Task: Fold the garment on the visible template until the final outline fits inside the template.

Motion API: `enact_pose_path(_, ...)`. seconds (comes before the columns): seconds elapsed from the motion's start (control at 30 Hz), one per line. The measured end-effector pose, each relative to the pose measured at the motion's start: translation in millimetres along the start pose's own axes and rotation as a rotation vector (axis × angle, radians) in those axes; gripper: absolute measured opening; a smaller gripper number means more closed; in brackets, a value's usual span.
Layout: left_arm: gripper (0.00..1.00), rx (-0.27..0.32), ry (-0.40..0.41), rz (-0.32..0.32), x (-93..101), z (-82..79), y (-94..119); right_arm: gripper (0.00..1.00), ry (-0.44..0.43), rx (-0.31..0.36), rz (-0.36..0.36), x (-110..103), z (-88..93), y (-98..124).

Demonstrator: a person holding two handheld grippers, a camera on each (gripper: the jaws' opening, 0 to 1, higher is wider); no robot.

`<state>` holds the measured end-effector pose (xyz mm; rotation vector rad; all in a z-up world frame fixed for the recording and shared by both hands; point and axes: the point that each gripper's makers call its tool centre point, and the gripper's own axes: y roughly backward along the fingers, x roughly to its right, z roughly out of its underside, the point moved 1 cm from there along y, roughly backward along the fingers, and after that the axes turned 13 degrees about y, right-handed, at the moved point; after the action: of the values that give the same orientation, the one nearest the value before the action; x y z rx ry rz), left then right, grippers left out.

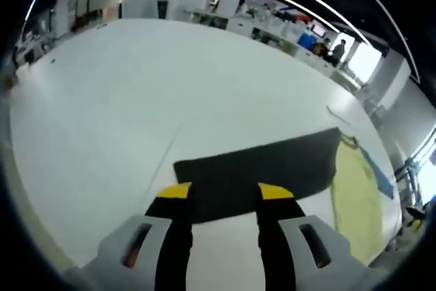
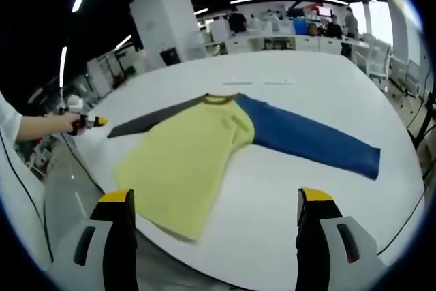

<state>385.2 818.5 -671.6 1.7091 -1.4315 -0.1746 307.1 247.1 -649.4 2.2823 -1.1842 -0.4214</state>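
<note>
Yellow-bodied shirt [image 2: 194, 161], one sleeve blue, one dark grey, is laid flat on the white counter [image 2: 300, 202] ahead of the released right gripper [image 2: 216, 219]; sleeves are stretched crosswise. Left gripper [image 1: 225, 192], released, is poised over the grey sleeve [image 1: 266, 168].

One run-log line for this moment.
left gripper: open, at dark sleeve | right gripper: open, above table | shirt: flat, unfolded

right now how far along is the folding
Barely started. Done: the shirt lies flat on the table, both sleeves spread out. In hand: the left tool is open over the dark sleeve, not gripping it; the right tool hangs open above the hem. Left: every fold, as the blue sleeve is fully extended. I can't make out a template.
</note>
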Motion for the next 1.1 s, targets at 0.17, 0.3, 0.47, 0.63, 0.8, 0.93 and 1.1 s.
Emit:
enact_pose_path(0.17,0.38,-0.014,-0.024,0.032,8.8,6.6,4,0.98,0.005,0.008,-0.004,0,0.5,3)
enact_pose_path(0.3,0.40,-0.026,-0.047,0.054,16.1,13.8,8,0.98,0.009,0.013,-0.007,0,0.9,6)
enact_pose_path(0.47,0.44,-0.039,-0.077,0.084,27.0,22.4,14,0.98,0.014,0.020,-0.011,0,1.9,9)
enact_pose_path(0.63,0.48,-0.056,-0.117,0.126,41.3,31.8,20,0.98,0.017,0.033,-0.014,0,1.1,11)
enact_pose_path(0.8,0.52,-0.076,-0.162,0.173,55.4,41.9,24,0.98,0.020,0.033,-0.019,-1,3.6,12)
enact_pose_path(0.93,0.57,-0.092,-0.207,0.203,66.0,49.4,27,0.98,0.022,0.036,-0.024,-1,4.6,12)
enact_pose_path(1.1,0.62,-0.106,-0.262,0.242,81.8,57.1,31,0.98,0.020,0.038,-0.029,-1,5.6,12)
